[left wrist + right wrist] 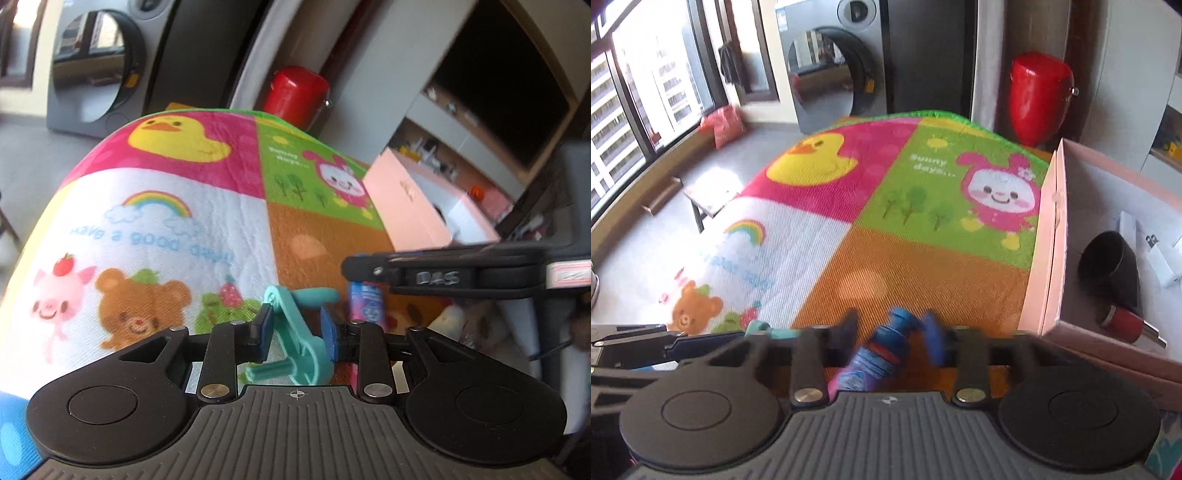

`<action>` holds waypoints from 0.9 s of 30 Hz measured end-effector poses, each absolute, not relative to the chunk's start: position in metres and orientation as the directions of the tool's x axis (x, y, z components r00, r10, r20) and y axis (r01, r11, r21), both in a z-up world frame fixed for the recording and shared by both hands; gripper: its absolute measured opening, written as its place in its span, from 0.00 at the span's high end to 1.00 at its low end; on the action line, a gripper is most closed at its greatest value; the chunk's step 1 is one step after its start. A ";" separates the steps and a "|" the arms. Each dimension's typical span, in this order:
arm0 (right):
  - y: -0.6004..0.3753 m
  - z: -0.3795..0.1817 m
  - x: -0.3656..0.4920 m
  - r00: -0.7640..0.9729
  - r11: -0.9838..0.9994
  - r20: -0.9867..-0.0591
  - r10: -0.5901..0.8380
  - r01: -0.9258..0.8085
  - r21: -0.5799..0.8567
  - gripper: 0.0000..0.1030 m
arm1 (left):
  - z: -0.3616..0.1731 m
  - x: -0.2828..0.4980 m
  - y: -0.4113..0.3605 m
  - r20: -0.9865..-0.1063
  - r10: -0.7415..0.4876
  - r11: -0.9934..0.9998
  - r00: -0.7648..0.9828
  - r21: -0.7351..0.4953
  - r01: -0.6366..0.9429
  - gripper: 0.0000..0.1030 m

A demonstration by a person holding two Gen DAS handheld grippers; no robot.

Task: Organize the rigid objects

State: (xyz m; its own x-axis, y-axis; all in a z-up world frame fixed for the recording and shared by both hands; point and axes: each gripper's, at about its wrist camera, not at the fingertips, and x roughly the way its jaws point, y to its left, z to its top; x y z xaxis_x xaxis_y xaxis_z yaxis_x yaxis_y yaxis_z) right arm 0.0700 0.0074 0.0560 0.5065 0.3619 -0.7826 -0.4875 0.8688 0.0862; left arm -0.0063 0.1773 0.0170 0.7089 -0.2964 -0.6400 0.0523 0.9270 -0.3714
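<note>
My left gripper (297,330) is shut on a teal plastic toy piece (291,317) with a crank-like handle, held just above the colourful play mat (166,221). Its blue pads (264,326) press on the piece from both sides. In the right wrist view my right gripper (891,328) is blurred, with a blue-capped tube (871,365) between its fingers, and it looks shut on it. That tube (365,299) also shows in the left wrist view, under the right gripper's black finger (369,266). The left gripper's fingers (676,343) lie close on the right gripper's left.
An open pink box (1052,240) stands at the mat's right edge, holding a black cup (1108,266), a red-and-metal item (1126,325) and a white charger (1160,258). A red cylinder (1039,96) and a washing machine (831,74) stand beyond the mat.
</note>
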 end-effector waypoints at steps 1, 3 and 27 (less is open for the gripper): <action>0.003 0.059 0.066 0.508 0.863 -0.776 0.375 -0.496 0.092 0.71 | 0.017 -0.005 0.174 -0.644 -0.285 0.933 0.711 -0.355 0.053 0.68; -0.007 0.067 0.054 0.525 0.854 -0.755 0.393 -0.514 0.087 0.73 | 0.018 -0.002 0.168 -0.649 -0.256 0.946 0.716 -0.320 0.049 0.69; -0.099 0.104 0.000 0.605 0.850 -0.638 0.477 -0.502 0.159 0.86 | 0.012 0.001 0.124 -0.638 -0.128 0.991 0.759 -0.048 0.126 0.66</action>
State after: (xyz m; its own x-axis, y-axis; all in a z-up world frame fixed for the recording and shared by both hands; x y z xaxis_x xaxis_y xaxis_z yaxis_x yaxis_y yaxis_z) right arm 0.0002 -0.0990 0.1035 0.6048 0.4766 -0.6380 -0.5021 0.8501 0.1590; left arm 0.0006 0.1245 0.0125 0.7591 -0.1275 -0.6383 0.1259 0.9909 -0.0482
